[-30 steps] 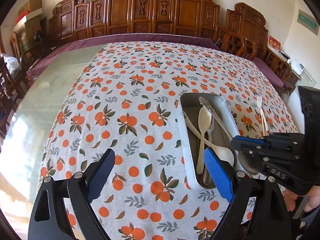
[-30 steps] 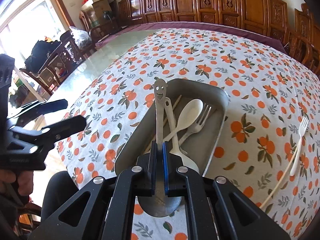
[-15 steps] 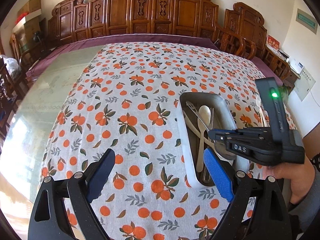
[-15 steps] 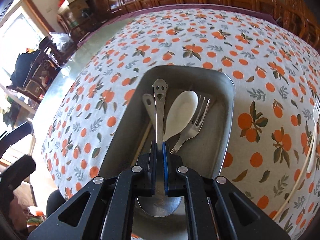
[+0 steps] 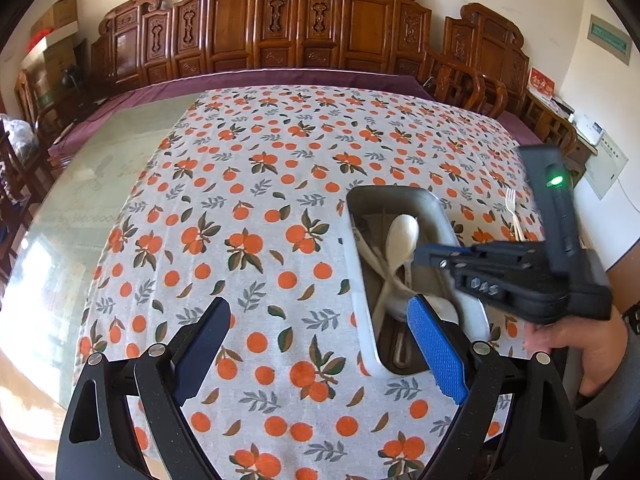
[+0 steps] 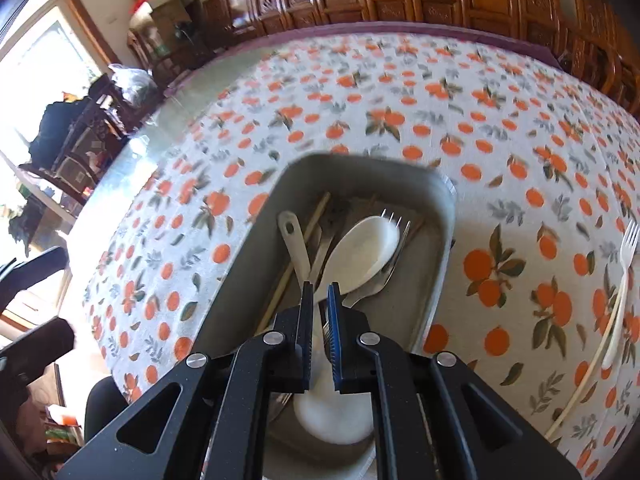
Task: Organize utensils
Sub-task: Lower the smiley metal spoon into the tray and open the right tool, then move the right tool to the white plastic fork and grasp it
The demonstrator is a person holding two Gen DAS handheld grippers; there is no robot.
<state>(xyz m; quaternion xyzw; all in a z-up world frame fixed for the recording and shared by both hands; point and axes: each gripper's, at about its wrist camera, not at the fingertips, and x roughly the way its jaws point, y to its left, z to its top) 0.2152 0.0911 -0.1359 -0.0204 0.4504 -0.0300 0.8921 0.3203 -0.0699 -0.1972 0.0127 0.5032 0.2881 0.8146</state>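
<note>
From the left wrist view, the left gripper [image 5: 318, 346] stands wide open with nothing between its pads, poised over the patterned cloth on the worktop [image 5: 248, 184]. Just ahead and to the right of its blue pad sits the metal tray [image 5: 360, 312], already loaded: a pale spoon [image 5: 402, 236] lies bowl-up among crossed white handles and a metal handle nearer the gripper. The right gripper [image 5: 424, 256] reaches over the tray's far side, carried by a hand [image 5: 576, 344] at the right edge. Beyond the tray's right rim a white fork [image 5: 513, 212] lies on the cloth, not yet collected.

From the right wrist view, the right gripper [image 6: 319, 300] is low over the tray [image 6: 256, 264], and its jaws have just been opening a little. A narrow gap shows between the pads, and no utensil is clamped there. The metal spoon it was carrying appears to have been let go; its bowl is probably the dull metal under the gripper body, though the blur makes that uncertain. Ahead of the fingertips lie the pale spoon [image 6: 368, 248], a metal fork [image 6: 394, 236] under it, a white handle [image 6: 294, 240] and a chopstick [image 6: 298, 256] along the left wall. Well off to the right, outside the tray, the white fork [image 6: 620, 288] and a pale chopstick [image 6: 580, 396] rest on the cloth.

By my reading, most utensils are in, one has just been dropped off, and the fork and chopstick on the right are left.
</note>
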